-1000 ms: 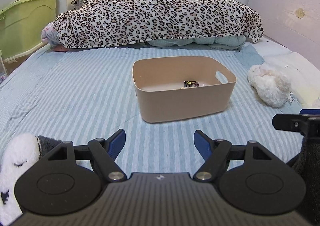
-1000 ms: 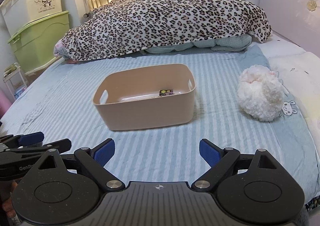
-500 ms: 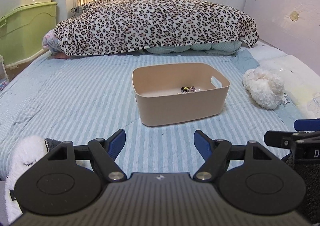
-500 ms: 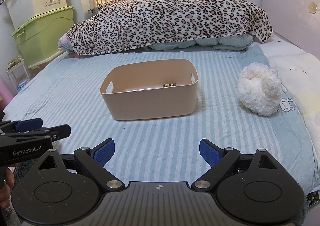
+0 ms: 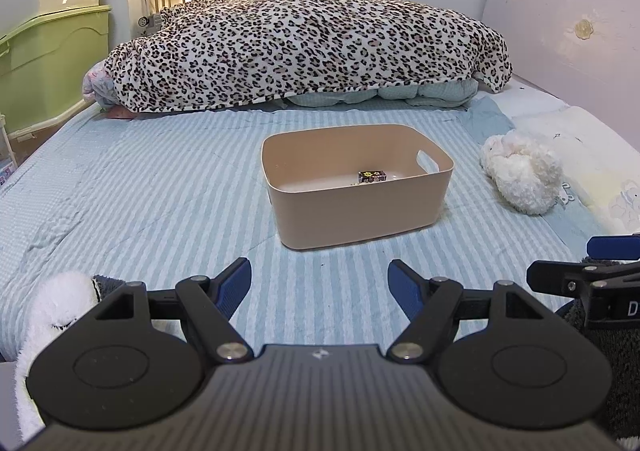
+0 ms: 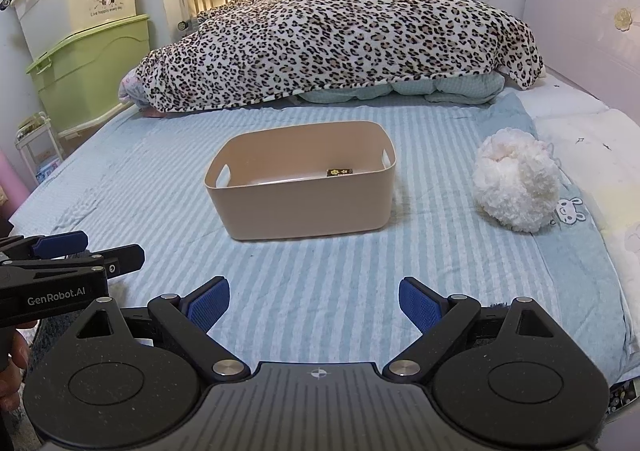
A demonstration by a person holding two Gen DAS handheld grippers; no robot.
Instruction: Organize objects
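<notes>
- Here, in the left wrist view, the left gripper point(image 5: 319, 283) hangs over the striped blue bedsheet point(image 5: 160, 187) with its blue-padded jaws spread wide and nothing between them.
- Straight ahead of it a tan plastic bin point(image 5: 360, 211) sits on the sheet, well apart from the fingertips.
- A small dark box point(image 5: 372, 176) with a yellow pattern lies on the bin's floor, toward the far right corner.
- A fluffy white toy point(image 5: 524, 175) lies to the right of the bin, near a white pillow point(image 5: 592, 155).
- At the lower left edge a white and grey plush point(image 5: 60, 303) rests on the sheet, partly behind the gripper's body.
- Part of the right gripper point(image 5: 588, 275) shows at the right edge.
- A leopard-print blanket point(image 5: 304, 39) is heaped across the far end of the bed.

- Next, in the right wrist view, the right gripper point(image 6: 314, 301) is also wide open and empty, above bare sheet.
- The bin point(image 6: 304, 207) stands ahead and a little to the left, with the small box point(image 6: 339, 172) inside near its right wall.
- The fluffy toy point(image 6: 516, 181) sits to the right of the bin, apart from it.
- The left gripper point(image 6: 72, 251) enters from the left edge, with a hand point(image 6: 12, 367) visible below it.
- Green and cream storage boxes point(image 6: 92, 47) are stacked beside the bed at the left.
</notes>
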